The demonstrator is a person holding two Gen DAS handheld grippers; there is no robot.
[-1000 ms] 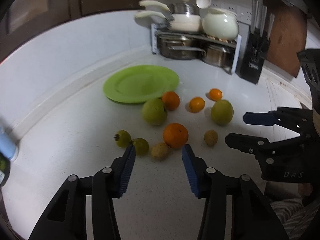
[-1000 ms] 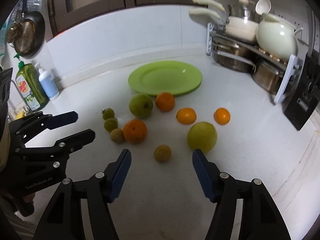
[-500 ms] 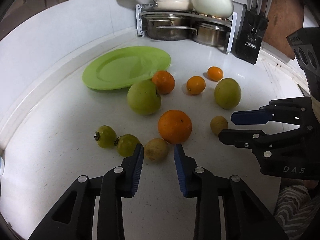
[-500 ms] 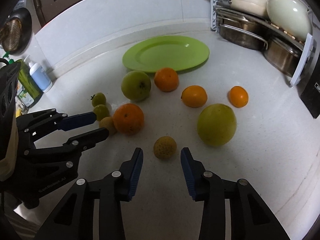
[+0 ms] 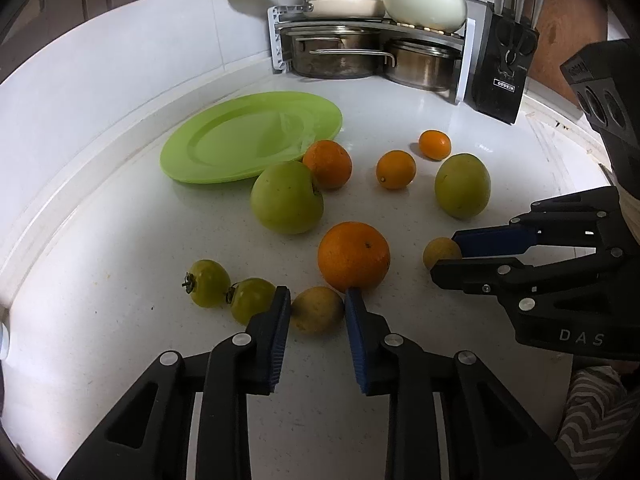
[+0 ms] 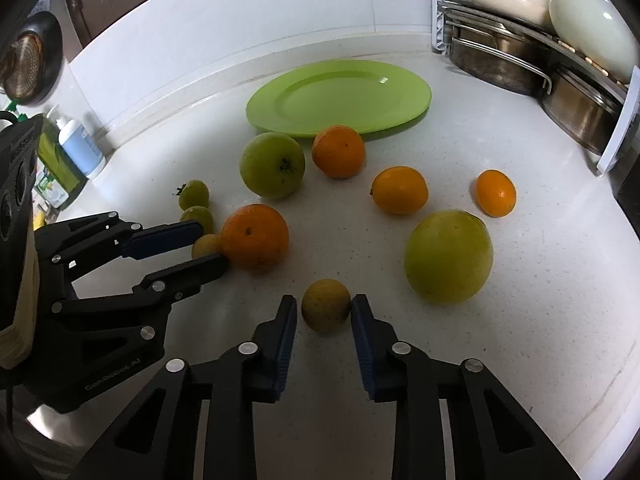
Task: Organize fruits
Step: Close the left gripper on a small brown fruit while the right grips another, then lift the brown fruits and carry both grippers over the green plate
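Note:
Several fruits lie loose on the white counter in front of a green plate (image 5: 248, 136) (image 6: 340, 96). My left gripper (image 5: 316, 306) has its jaws closed in around a small brownish-yellow fruit (image 5: 317, 310), which sits against a large orange (image 5: 354, 256). My right gripper (image 6: 325, 312) has its jaws closed in around another small brownish-yellow fruit (image 6: 326, 310). Both small fruits still rest on the counter. Two green apples (image 5: 286, 198) (image 5: 462, 184), three smaller oranges (image 5: 328, 162) and two small green tomatoes (image 5: 208, 282) lie around them.
A pot rack (image 5: 372, 48) with pans and a white pot stands at the back. A black knife block (image 5: 502, 80) is to its right. Soap bottles (image 6: 76, 148) stand at the left by the wall.
Both grippers moved forward and down to the small fruits. Their jaws narrowed from wide open to a close fit around each fruit.

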